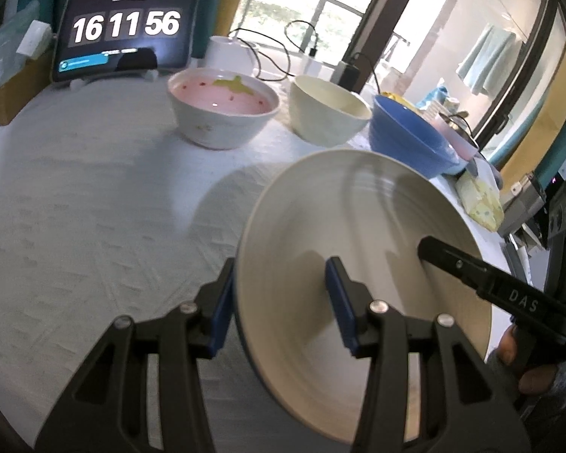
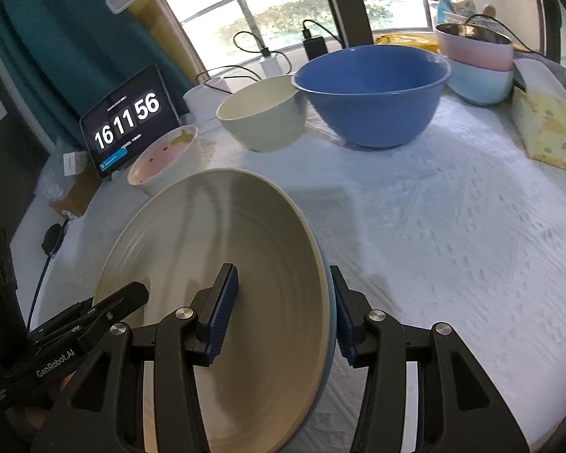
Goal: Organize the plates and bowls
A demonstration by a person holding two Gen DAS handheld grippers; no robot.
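**Both grippers clamped on one plate above the tabletop**

The left gripper [image 1: 283, 302] had its jaws clamped across the near rim of a large cream plate [image 1: 358, 245], one blue pad on the outer side and the other on the inner face. The right gripper [image 2: 283, 317] held the opposite rim of the same plate [image 2: 226, 245] in the same way, its jaws shut on the edge with one pad inside and one outside. The plate looked tilted and lifted off the white cloth of the tabletop [image 1: 94, 207], casting a shadow on it; in the left view the right gripper's finger reached in over the plate's face from the right side.

Beyond the plate stood a row of bowls along the far side of the tabletop: a white bowl with a pink inside [image 1: 222, 109], a cream bowl [image 1: 328, 113] just beside it, and a blue bowl [image 1: 411, 136] next to that. In the right view a pink tub set on a pale blue one [image 2: 475, 64] stood past the blue bowl, with a yellow pack [image 2: 547, 132] near the tabletop's right edge. A tablet [image 1: 126, 30] showing 16 11 56 stood at the back left, close behind the pink-lined bowl. Cables and a charger [image 2: 315, 47] lay by the window.
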